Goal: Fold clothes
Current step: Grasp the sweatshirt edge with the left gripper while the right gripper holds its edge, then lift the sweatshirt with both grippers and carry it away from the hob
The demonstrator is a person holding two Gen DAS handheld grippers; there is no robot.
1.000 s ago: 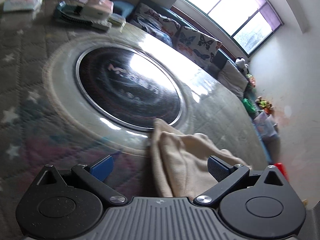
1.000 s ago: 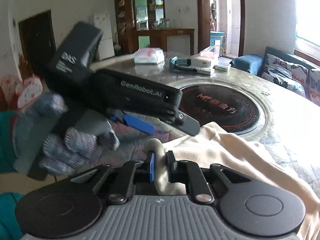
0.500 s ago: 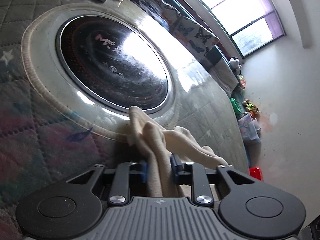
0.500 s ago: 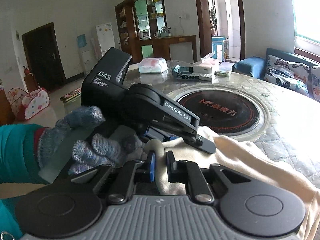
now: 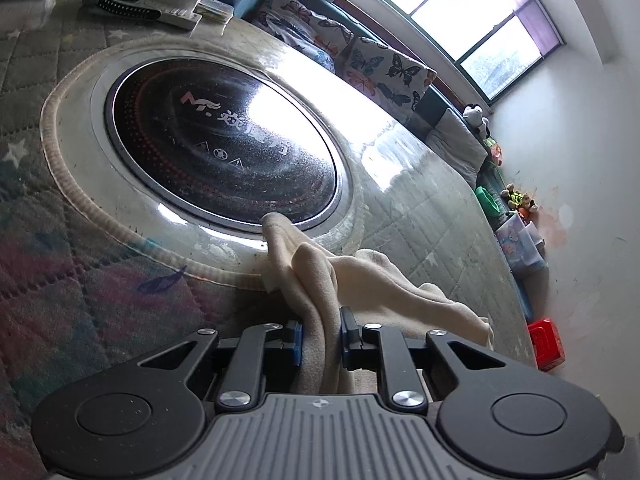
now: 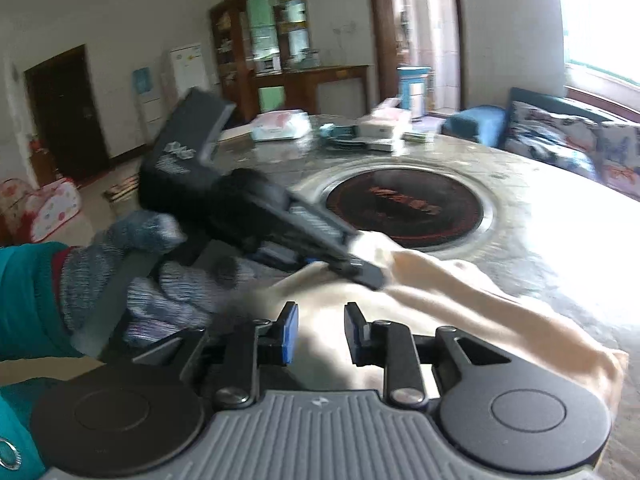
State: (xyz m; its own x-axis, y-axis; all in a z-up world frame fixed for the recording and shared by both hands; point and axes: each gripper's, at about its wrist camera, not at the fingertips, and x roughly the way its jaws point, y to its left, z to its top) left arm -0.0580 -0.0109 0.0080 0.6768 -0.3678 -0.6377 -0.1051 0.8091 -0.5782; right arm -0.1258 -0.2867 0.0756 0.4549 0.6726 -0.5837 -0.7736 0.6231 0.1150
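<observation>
Clearly the fold was only at its start. On the left, the left gripper [image 5: 320, 336] was clenched on a bunched ridge of the soft cream fleece garment [image 5: 372, 292], w/ its jaws pinching the cloth between the blue pads. The garment lay rumpled on the round quilted table [image 5: 432, 216], one tip touching the rim of the black glass induction hob [image 5: 224, 140] set in the middle. Further right, the right gripper [image 6: 321, 336] was released, jaws apart, w/ cloth beneath but nothing pinched. No flat layer or crease showed, so spreading, folding & squaring up were prob. all left to do. Right view was blurred; finer details were unclear.
</observation>
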